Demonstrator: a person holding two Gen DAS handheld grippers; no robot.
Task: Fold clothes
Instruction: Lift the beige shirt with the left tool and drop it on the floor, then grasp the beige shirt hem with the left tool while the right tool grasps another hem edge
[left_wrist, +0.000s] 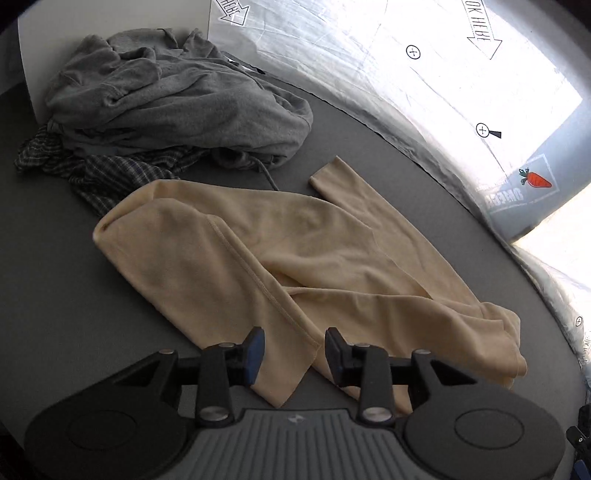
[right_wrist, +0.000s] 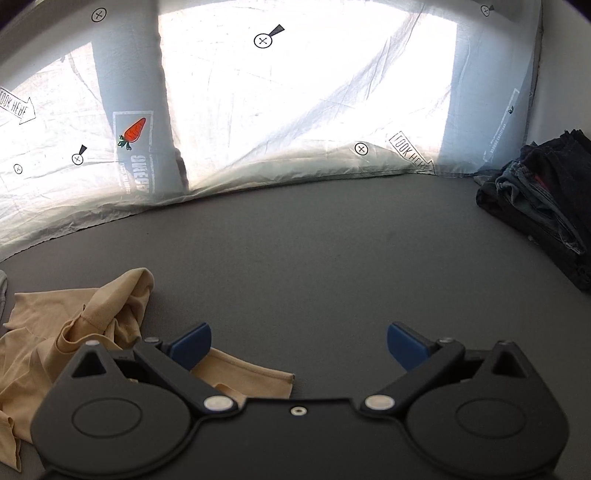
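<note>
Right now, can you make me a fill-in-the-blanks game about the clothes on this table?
1. The tan shirt lies on a table that is ____ in colour.
2. The grey sweater is piled on top of a ____-patterned cloth.
3. The sheet behind the table has a picture of an orange ____ on it.
4. The right gripper has its jaws ____, with nothing between them.

Missing words: grey; checked; carrot; open
</note>
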